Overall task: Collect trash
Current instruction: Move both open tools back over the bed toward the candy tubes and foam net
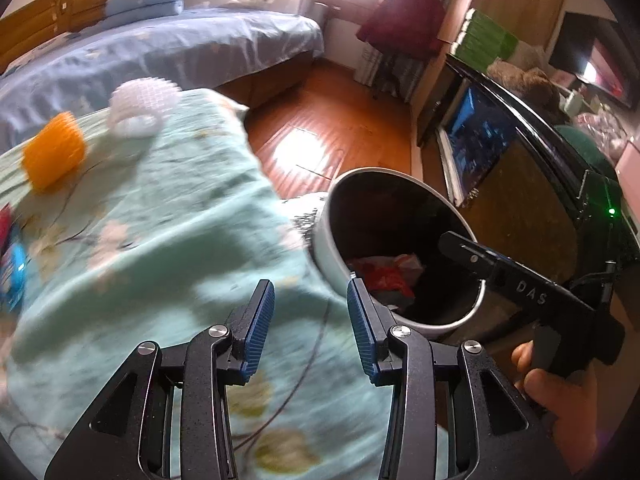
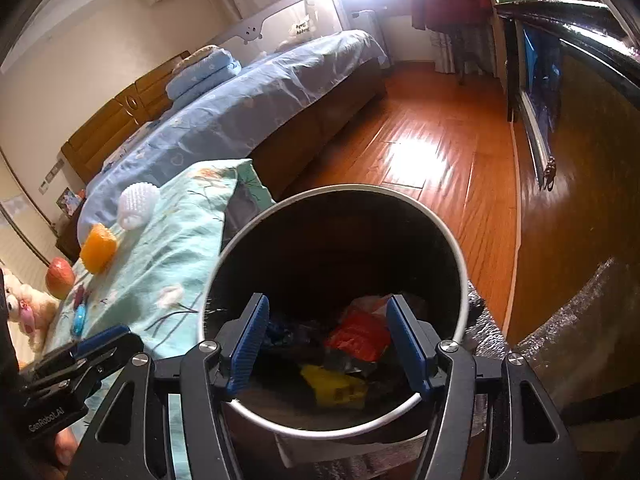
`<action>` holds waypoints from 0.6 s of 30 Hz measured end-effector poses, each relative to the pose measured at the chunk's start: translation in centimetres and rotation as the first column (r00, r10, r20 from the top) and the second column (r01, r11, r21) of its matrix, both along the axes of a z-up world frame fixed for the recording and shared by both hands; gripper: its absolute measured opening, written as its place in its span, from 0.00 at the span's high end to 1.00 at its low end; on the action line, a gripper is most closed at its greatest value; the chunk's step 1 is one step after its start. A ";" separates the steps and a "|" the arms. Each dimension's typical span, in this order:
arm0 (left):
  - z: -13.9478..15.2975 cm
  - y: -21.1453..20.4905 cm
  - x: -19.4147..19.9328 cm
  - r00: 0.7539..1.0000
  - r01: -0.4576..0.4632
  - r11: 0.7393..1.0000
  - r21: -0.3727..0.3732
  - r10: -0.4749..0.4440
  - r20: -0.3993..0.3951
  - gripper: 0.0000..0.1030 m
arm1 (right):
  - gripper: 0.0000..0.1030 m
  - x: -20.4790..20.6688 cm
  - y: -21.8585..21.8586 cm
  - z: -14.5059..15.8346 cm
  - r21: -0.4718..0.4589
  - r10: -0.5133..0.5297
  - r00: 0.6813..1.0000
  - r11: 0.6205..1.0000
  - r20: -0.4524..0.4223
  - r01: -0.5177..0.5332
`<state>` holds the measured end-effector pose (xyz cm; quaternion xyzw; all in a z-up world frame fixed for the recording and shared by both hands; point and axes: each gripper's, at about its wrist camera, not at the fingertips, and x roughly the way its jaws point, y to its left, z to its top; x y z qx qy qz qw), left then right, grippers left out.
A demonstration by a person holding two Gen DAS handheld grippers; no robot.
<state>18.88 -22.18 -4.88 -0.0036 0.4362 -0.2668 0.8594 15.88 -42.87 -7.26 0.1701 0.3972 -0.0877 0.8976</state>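
A bed [image 2: 280, 92] with a blue sheet fills the far side of the room, and a wooden floor [image 2: 432, 152] runs beside it. Nearer, a table under a pale green flowered cloth [image 1: 168, 240] carries the loose items. Just beside the cloth's edge stands a round bin [image 2: 460, 256] with a white rim and dark inside.

The right gripper [image 2: 325, 344] hangs over the bin's mouth, its blue fingers [image 2: 248, 344] spread apart with nothing between them. Below it, at the bottom of the bin, lie a red wrapper [image 2: 360, 334] and a yellow wrapper [image 2: 334, 388] among darker scraps.

The left gripper [image 1: 311, 330] sits above the cloth near the bin, its fingers also apart and empty.

On the cloth's far end rest a white foam net [image 1: 142, 108] and an orange foam net [image 1: 54, 156], near each other but apart. A blue packet [image 1: 14, 276] lies at the cloth's left edge, blurred. An apple [image 2: 60, 278] sits beyond the orange net in the right wrist view.
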 end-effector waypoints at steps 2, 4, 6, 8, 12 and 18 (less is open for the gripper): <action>0.1 1.2 -0.2 1.000 -0.023 1.000 -0.008 0.023 -0.001 0.63 | 0.39 -0.1 0.6 0.3 0.000 0.012 1.000 1.000 0.008 -0.012; 0.2 2.6 -0.4 0.999 -0.053 0.999 -0.009 0.053 0.005 0.63 | 0.39 0.0 1.4 0.6 0.003 0.027 0.999 1.000 0.017 -0.027; 0.3 4.2 -0.6 0.997 -0.082 0.997 -0.013 0.082 0.009 0.63 | 0.37 0.1 2.2 0.8 0.007 0.045 0.999 0.999 0.025 -0.045; 0.3 5.9 -0.7 0.994 -0.111 0.994 -0.016 0.111 0.010 0.63 | 0.36 0.2 3.4 0.9 0.011 0.066 0.997 0.998 0.034 -0.066; 0.3 8.8 -0.7 0.984 -0.177 0.984 -0.024 0.177 0.008 0.63 | 0.34 0.8 5.7 0.9 0.020 0.112 0.993 0.993 0.039 -0.113; -0.1 13.1 -0.4 0.966 -0.258 0.966 -0.026 0.258 0.002 0.63 | 0.33 1.9 9.6 0.6 0.025 0.189 0.981 0.981 0.033 -0.190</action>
